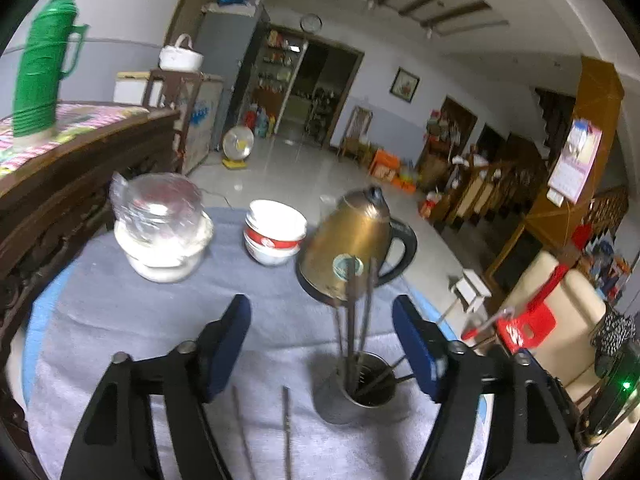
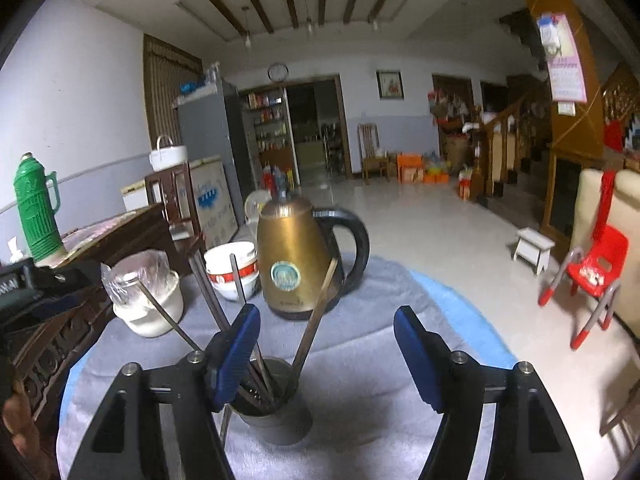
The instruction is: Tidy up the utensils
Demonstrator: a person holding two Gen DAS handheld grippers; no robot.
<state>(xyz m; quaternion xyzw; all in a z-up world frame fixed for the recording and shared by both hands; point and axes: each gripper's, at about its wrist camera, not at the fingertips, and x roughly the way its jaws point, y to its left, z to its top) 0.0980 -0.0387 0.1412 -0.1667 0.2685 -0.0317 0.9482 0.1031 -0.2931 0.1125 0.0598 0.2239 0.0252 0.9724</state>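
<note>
The chopsticks [image 2: 312, 320] stand in the cup [image 2: 276, 420]. Behind it sits the kettle [image 2: 296, 256], with the bowls [image 2: 232, 268] to its left.

No words or numbers can be read here. The gold kettle [image 2: 294, 256] has a round blue-green sticker [image 2: 285, 275] on its front and a tiny line of print near its bottom, but both are too blurry. The white chest [image 2: 214, 200] has blue marks on its side, too smeared to read. The pink calendar [image 2: 562, 64] on the wooden post has small print that is too tiny. The wall clock [image 2: 278, 71] shows no clear numbers.
</note>
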